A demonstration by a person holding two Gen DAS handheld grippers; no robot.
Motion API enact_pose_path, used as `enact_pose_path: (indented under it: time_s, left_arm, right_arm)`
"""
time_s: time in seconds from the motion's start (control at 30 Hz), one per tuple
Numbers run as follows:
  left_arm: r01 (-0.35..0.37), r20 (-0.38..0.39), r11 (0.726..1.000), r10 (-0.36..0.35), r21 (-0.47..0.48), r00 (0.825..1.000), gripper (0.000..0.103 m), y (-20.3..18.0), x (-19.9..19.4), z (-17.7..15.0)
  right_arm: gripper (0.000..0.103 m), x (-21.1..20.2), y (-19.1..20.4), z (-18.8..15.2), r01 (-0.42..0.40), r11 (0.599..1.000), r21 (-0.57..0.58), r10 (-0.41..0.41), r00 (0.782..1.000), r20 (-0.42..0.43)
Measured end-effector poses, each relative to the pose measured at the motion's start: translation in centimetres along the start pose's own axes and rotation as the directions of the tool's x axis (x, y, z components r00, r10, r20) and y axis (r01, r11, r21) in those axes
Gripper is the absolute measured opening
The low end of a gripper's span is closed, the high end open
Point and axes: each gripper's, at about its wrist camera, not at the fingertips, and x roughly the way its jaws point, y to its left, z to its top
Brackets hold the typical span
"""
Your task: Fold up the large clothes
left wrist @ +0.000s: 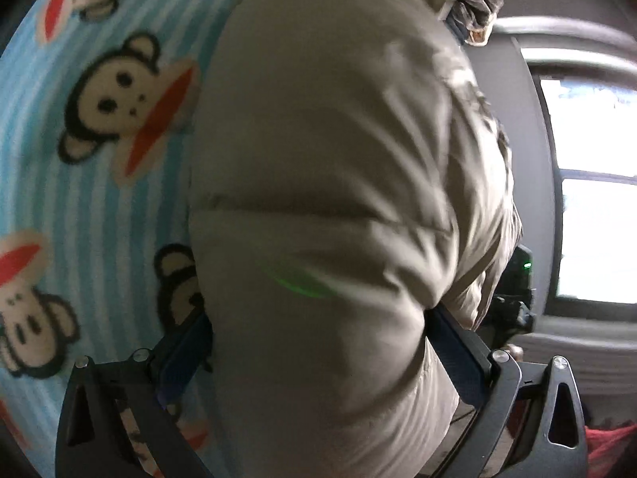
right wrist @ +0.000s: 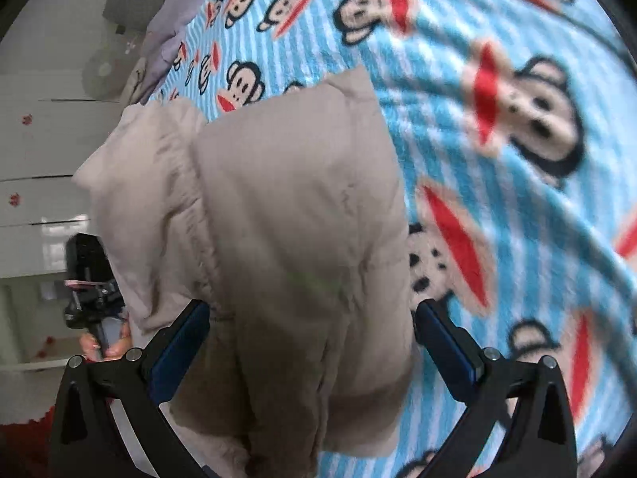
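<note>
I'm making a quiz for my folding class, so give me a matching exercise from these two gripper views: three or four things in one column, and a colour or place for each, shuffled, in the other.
Things:
1. puffy jacket
2. blanket
3. gripper pads
4. window

Colour or place:
A. dark blue, either side of the bunched fabric
B. beige, hanging between both grippers' fingers
C. bright, at the right edge of the left wrist view
D. light blue stripes with cartoon monkeys, beneath the garment

Pairs: 1-B, 2-D, 3-A, 4-C
</note>
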Motion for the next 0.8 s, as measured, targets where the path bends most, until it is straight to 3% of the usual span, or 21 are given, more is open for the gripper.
enact_pose_path:
  time_s: [0.13, 0.27, 0.43, 0.5, 0.6, 0.8]
  left_arm:
    - [0.075, -0.001, 0.993, -0.076, -0.088, 0.997, 0.103, 1.1, 1.7, 0.4]
    - [0.054, 0.020, 0.993, -0.052, -0.103, 0.998, 0.103, 0.3, 2.2, 0.6]
    - [0.026, 0.054, 0.998, -0.023, -0.053, 0.998, 0.097, -1.6, 1.7, 0.0]
    - [0.028, 0.059, 0.999, -0.026, -0.028, 0.998, 0.091, -2.3, 1.3, -0.3]
    - [0.048, 0.058, 0.999, -0.049, 0.012, 0.997, 0.088, -3.0, 0.1, -0.3]
    - [0.084, 0.052, 0.989, -0.091, 0.121, 0.994, 0.088, -4.4, -4.2, 0.6]
  right_arm:
    - [0.103, 2.0, -1.2, 1.1, -0.155, 0.987, 0.042, 0.156, 0.987, -0.028]
    - [0.103, 3.7, -1.0, 1.8, -0.237, 0.968, 0.078, 0.240, 0.970, -0.026]
    - [0.102, 3.8, -0.6, 1.7, -0.219, 0.967, 0.129, 0.222, 0.975, -0.009]
    - [0.099, 3.5, -0.4, 1.5, -0.214, 0.965, 0.149, 0.217, 0.976, 0.002]
    - [0.083, 2.8, 0.6, 1.1, -0.219, 0.963, 0.157, 0.215, 0.976, 0.037]
    - [0.080, 2.8, 5.3, -0.4, -0.232, 0.968, 0.099, 0.223, 0.970, 0.092]
